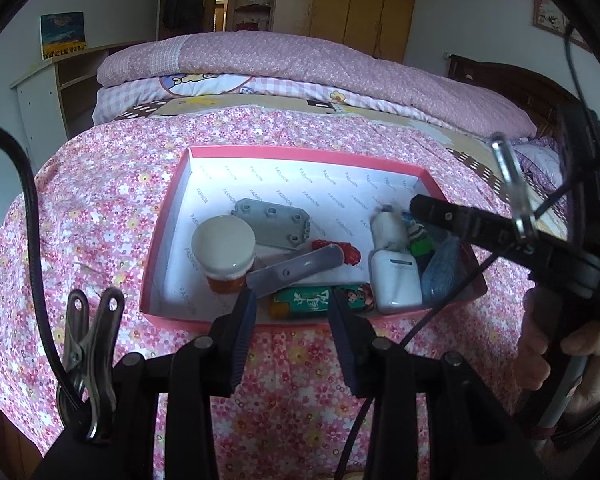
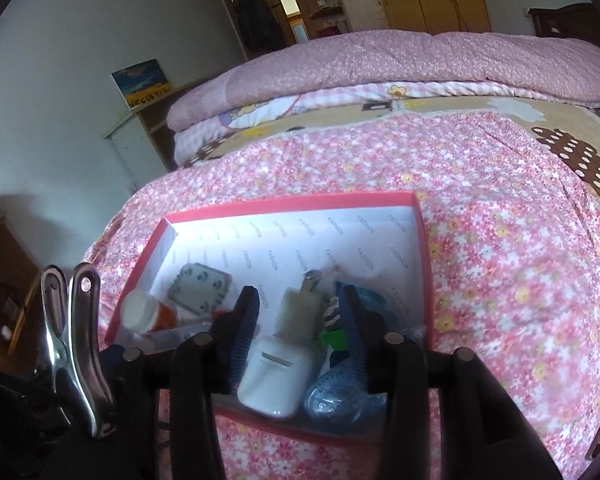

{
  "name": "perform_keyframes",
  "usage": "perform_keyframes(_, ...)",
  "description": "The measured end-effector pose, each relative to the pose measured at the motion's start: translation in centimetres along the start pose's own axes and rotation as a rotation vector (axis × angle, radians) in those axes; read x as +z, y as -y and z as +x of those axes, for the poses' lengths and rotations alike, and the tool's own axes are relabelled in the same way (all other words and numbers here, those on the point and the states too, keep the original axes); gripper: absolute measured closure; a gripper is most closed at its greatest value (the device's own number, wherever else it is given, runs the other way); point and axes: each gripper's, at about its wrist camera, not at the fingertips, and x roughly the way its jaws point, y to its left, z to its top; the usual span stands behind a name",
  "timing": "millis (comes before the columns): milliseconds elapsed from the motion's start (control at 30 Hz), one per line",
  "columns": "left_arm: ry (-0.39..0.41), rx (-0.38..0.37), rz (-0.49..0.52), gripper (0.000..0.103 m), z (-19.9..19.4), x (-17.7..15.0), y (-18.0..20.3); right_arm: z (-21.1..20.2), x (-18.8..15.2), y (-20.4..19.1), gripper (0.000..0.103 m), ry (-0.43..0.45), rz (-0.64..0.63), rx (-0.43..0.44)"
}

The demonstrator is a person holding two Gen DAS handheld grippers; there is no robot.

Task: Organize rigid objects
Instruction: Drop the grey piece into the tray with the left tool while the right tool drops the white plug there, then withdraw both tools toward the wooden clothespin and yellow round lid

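Observation:
A pink box (image 1: 300, 153) with white lining lies on the flowered bedspread. Inside are a white-capped orange bottle (image 1: 224, 248), a grey plate with holes (image 1: 272, 222), a grey flat bar (image 1: 296, 266), a green lighter (image 1: 304, 300), a white earbud case (image 1: 396, 280) and a small white bottle (image 1: 388, 230). My left gripper (image 1: 294, 314) hovers open before the box's near wall, holding nothing. My right gripper (image 2: 298, 320) hangs open over the box's right end. The small white bottle (image 2: 298, 314) lies below, between its fingers and clear of the pads, behind the earbud case (image 2: 276, 380).
A blue clear pouch (image 1: 442, 268) and a green striped figure (image 1: 420, 240) fill the box's right corner. Folded pink quilts (image 1: 300, 64) are stacked at the far end of the bed. A shelf unit (image 1: 48, 92) stands on the left. A hand (image 1: 556, 356) holds the right gripper's handle.

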Motion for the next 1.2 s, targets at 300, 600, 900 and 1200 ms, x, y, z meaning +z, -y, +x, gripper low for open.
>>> perform_keyframes(300, 0.01, 0.003, 0.009, 0.064, -0.9, -0.3, 0.1, -1.9, -0.8, -0.2, 0.06, -0.015, 0.011, 0.041)
perform_keyframes(600, 0.012, 0.002, 0.005, 0.064, -1.9, -0.9, 0.0, -4.4, -3.4, -0.8, 0.05, -0.05, -0.023, 0.064)
perform_keyframes(900, -0.002, 0.003, 0.004, 0.064, -3.0, -2.5, -0.4, -6.3, -6.4, -0.7, 0.05, -0.086, -0.02, 0.066)
perform_keyframes(1200, -0.036, -0.007, -0.004, 0.064, -3.5, -4.4, -0.9, -7.7, -9.6, -0.4, 0.05, -0.129, -0.003, 0.076)
